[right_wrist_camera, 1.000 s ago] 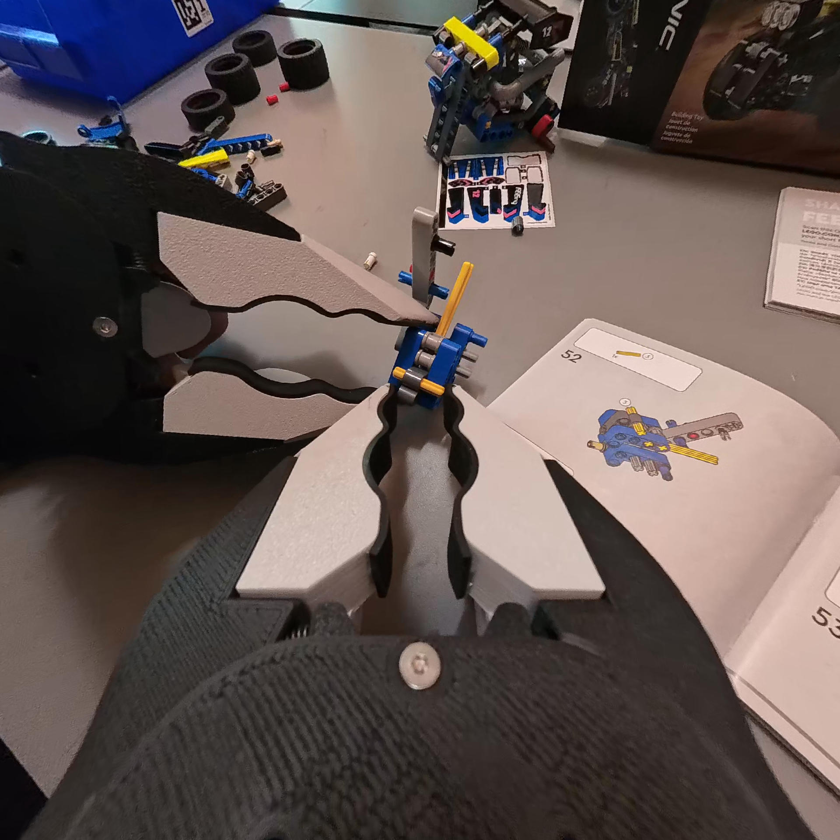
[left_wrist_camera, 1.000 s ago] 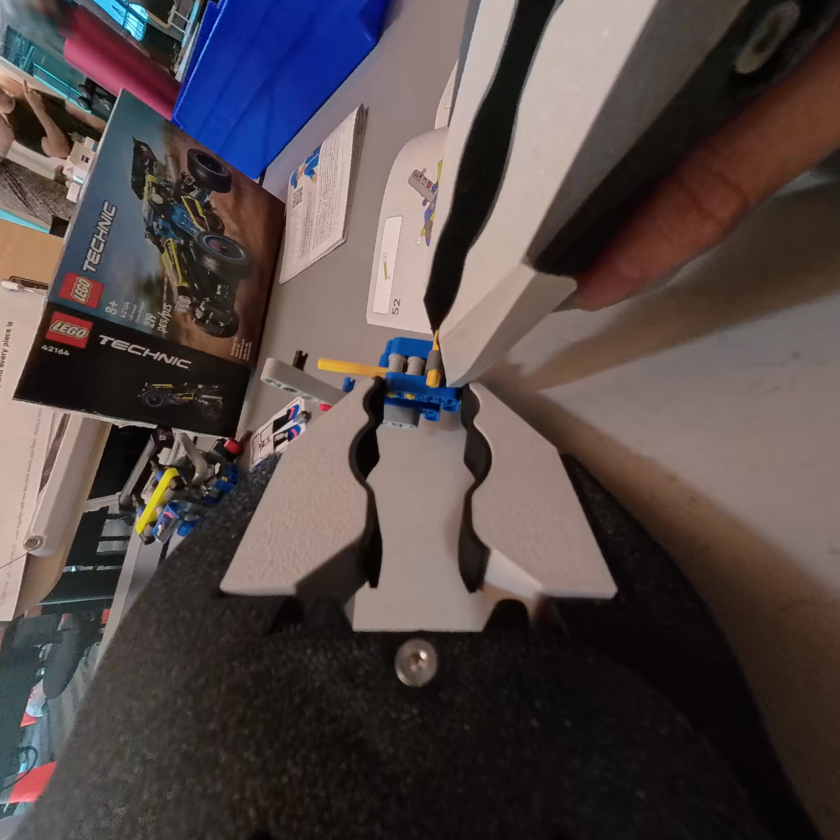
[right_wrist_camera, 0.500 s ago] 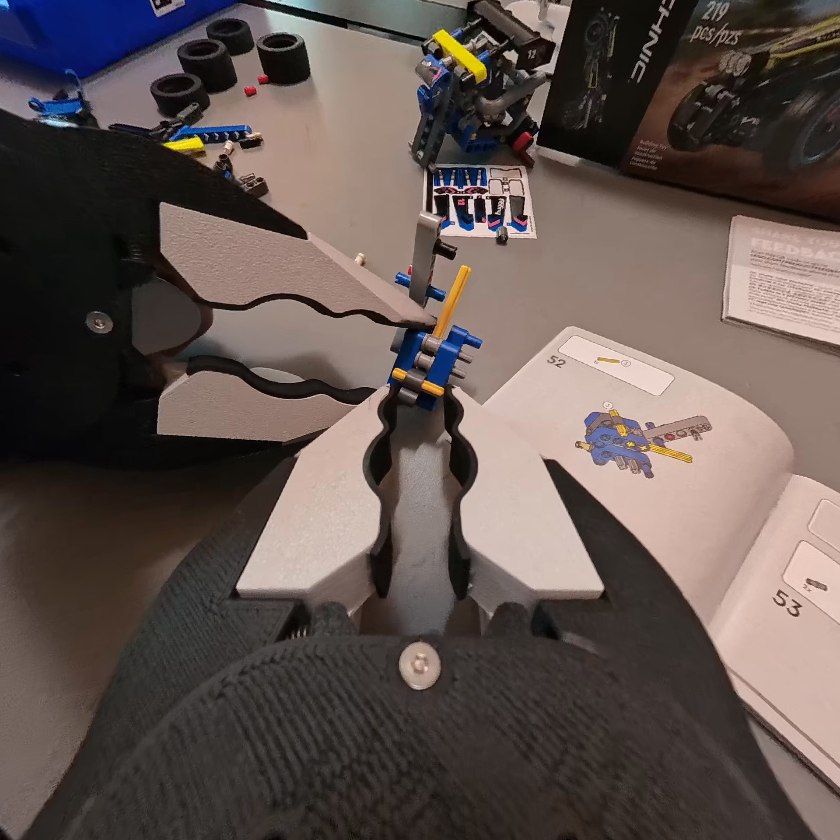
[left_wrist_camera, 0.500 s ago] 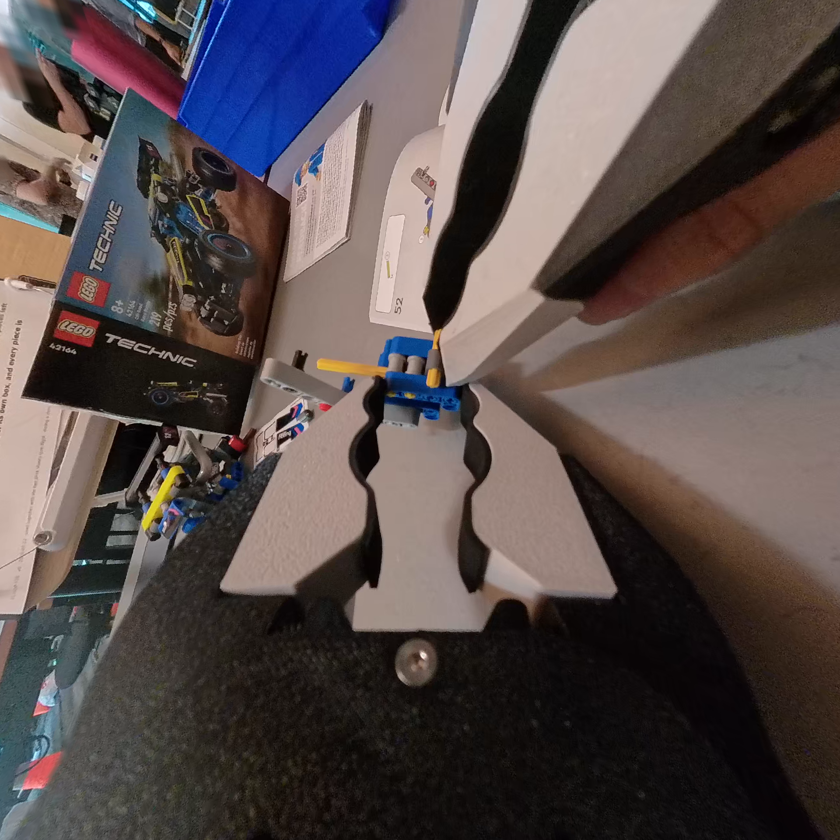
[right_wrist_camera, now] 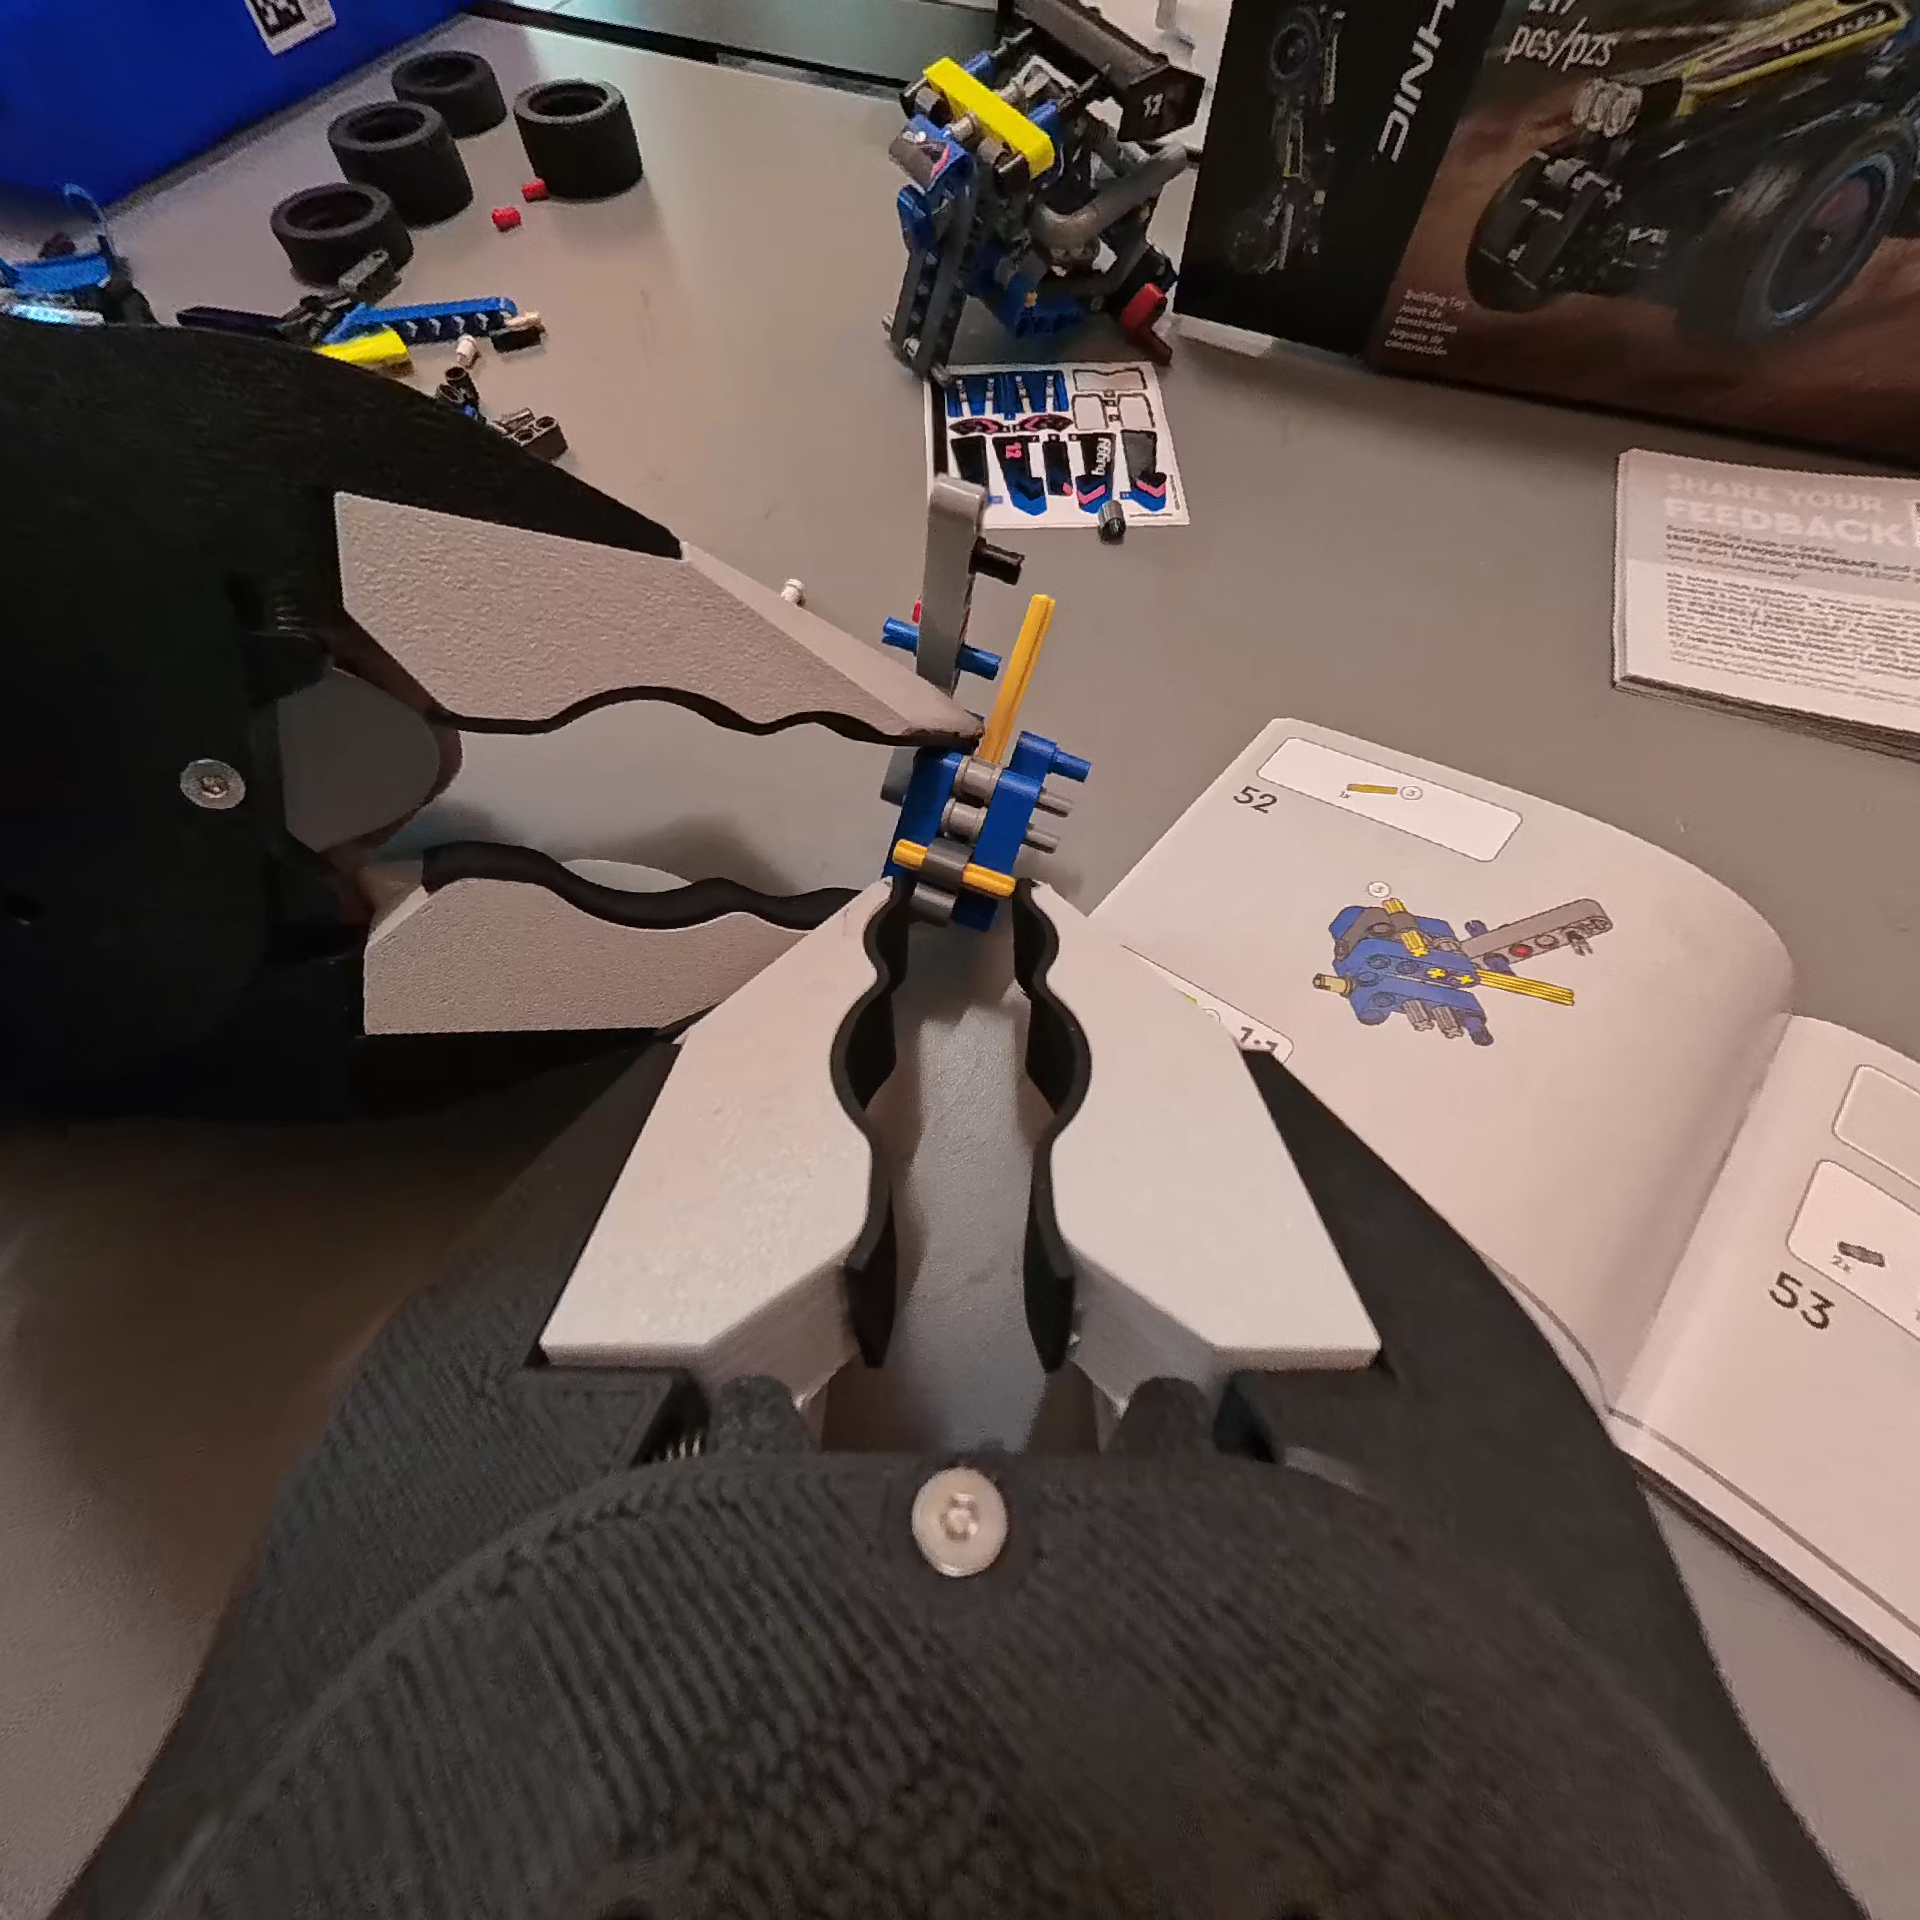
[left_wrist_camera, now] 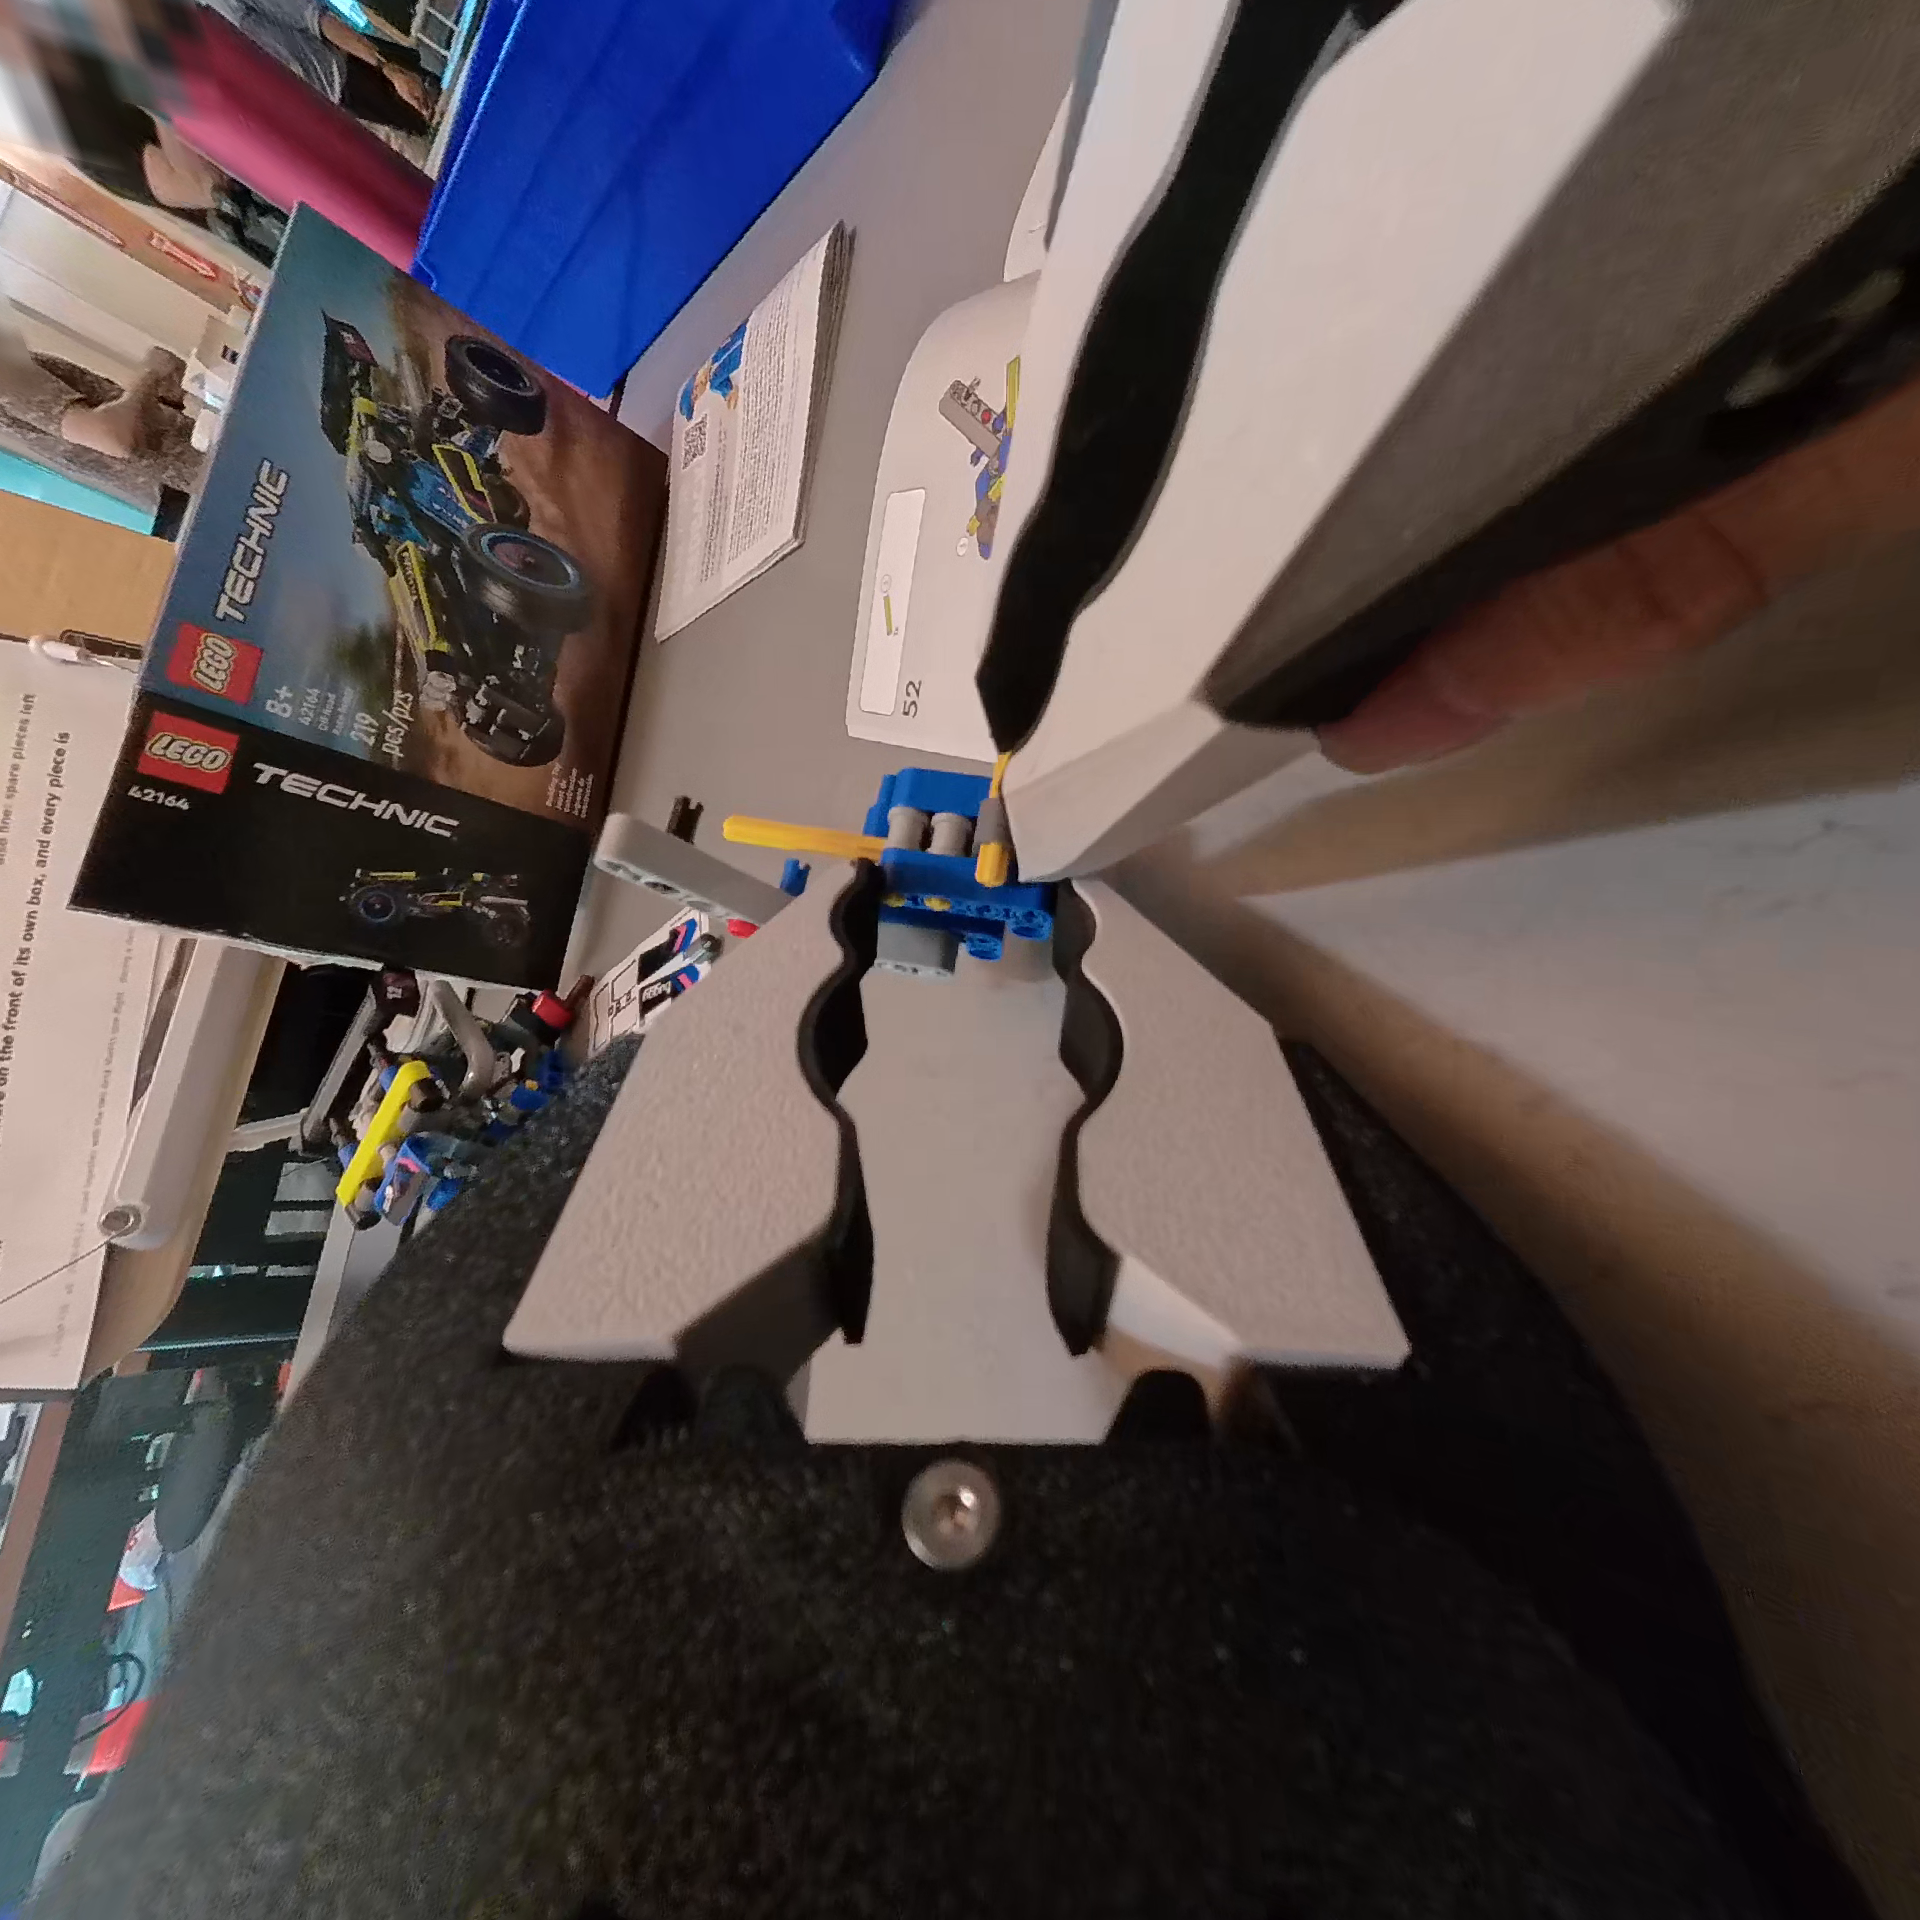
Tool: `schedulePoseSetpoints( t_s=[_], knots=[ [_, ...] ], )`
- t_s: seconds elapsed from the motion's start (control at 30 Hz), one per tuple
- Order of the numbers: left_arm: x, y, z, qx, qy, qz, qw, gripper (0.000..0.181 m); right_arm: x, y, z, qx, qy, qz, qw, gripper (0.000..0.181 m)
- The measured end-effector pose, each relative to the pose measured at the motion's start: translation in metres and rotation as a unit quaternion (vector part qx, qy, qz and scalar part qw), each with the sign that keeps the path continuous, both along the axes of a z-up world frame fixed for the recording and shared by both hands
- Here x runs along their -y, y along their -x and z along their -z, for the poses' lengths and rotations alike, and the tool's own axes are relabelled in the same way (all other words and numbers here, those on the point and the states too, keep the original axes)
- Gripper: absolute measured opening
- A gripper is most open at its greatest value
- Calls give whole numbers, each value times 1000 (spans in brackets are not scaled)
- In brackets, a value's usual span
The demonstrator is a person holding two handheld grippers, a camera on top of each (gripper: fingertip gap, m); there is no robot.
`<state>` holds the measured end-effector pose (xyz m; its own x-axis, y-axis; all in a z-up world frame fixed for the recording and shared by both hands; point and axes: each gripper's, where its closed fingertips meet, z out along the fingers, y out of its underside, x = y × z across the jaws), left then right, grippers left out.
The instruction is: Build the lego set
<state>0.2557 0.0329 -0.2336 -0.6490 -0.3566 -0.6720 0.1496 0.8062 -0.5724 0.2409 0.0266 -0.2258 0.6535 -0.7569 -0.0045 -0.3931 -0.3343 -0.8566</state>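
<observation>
Right gripper (right_wrist_camera: 961,899): I see it clamped on the blue sub-assembly (right_wrist_camera: 977,821); the grip point is hidden.
Left gripper (left_wrist_camera: 951,914): jaws spread around the same piece; contact unclear.
Yellow axle (right_wrist_camera: 1016,675): its lower end is buried.

Printed writing on set box (left_wrist_camera: 343,665), booklet (right_wrist_camera: 1455,935) and leaflet (right_wrist_camera: 1766,592) (none quoted).

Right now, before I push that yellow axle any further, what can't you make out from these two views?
- Lower end of the yellow axle: both views, buried in the blue sub-assembly, so insertion depth is unknown.
- Right hand-held gripper contact: right wrist view, its fingers hide the sub-assembly's underside.
- Left hand-held gripper grip: left wrist view, the other gripper covers the sub-assembly's right side.
- Instruction booklet: cut off at the edge.
</observation>
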Motion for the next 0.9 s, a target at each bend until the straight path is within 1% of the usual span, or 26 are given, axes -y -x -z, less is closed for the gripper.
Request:
schedulePoseSetpoints(
  t_s=[0.53,0.7,0.9],
  knots=[
    [-1,-1,0,-1,-1,-4,1000,31,-1,-1,0,7,11,-4,1000,18],
    [-1,-1,0,0,-3,-3,1000,31,-4,0,0,15,19,-14,1000,13],
    [-1,-2,0,-7,7,-2,1000,31,-2,-1,-1,15,13,-15,1000,15]
  ],
)
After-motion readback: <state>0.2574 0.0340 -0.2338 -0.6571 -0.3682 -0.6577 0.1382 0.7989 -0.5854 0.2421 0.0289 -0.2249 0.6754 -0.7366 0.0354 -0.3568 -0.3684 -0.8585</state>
